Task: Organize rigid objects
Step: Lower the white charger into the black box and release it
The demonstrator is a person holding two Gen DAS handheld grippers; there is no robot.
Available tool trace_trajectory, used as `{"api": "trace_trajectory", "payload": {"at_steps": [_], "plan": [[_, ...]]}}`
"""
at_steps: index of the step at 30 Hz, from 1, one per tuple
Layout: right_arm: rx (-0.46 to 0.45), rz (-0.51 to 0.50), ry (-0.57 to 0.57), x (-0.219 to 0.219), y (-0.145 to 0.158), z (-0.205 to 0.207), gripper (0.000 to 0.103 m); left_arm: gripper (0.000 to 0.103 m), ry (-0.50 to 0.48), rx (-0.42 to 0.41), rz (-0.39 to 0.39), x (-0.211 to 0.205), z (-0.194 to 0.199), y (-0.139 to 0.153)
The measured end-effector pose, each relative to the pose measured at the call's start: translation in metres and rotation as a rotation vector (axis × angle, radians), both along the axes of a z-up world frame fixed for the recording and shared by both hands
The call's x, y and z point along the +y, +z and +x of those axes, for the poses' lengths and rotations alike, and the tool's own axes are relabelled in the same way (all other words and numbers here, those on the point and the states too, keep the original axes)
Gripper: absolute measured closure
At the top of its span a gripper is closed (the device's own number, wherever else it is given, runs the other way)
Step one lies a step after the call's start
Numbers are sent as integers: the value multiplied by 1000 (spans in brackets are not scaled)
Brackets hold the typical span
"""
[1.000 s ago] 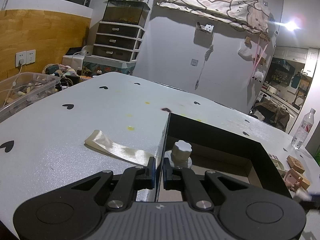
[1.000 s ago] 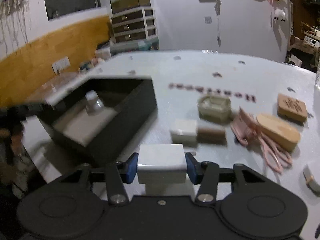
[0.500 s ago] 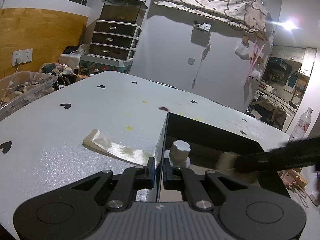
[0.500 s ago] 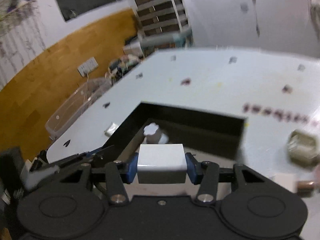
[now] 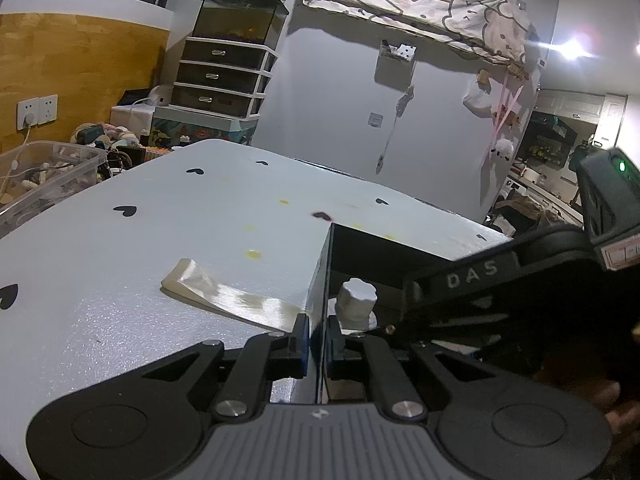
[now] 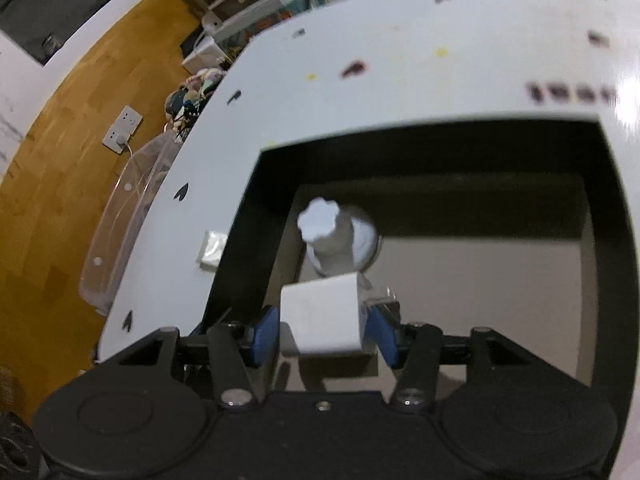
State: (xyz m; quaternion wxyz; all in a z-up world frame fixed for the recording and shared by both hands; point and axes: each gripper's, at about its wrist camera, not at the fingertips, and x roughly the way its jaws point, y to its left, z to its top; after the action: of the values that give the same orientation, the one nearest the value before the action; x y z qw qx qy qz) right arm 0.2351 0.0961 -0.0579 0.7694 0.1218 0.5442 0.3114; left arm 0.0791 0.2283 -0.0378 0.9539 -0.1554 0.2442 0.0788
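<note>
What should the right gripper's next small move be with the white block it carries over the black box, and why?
Probably lower a little and open. The right gripper holds the white block above the black box floor, just in front of the white knob piece; the left gripper pinches the box wall, steadying it.

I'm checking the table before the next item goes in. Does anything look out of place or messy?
Yes. A flat cream strip lies alone on the table just outside the black box, partly curled at its far end. Yellow and dark stains spot the tabletop beyond it. Inside the box, the white knobbed piece stands upright.
</note>
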Motion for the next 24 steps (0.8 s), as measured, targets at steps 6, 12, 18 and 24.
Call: {"api": "trace_trajectory", "payload": {"at_steps": [6, 12, 18, 24], "plan": [[69, 44, -15, -13, -3, -2, 68, 96, 1, 0, 0, 0, 0, 0], [58, 88, -29, -7, -4, 1, 75, 96, 4, 6, 6, -1, -1, 2], [55, 95, 2, -13, 1, -1, 70, 96, 3, 8, 10, -1, -1, 4], [-82, 100, 32, -34, 23, -14, 34, 96, 6, 7, 12, -2, -1, 6]]}}
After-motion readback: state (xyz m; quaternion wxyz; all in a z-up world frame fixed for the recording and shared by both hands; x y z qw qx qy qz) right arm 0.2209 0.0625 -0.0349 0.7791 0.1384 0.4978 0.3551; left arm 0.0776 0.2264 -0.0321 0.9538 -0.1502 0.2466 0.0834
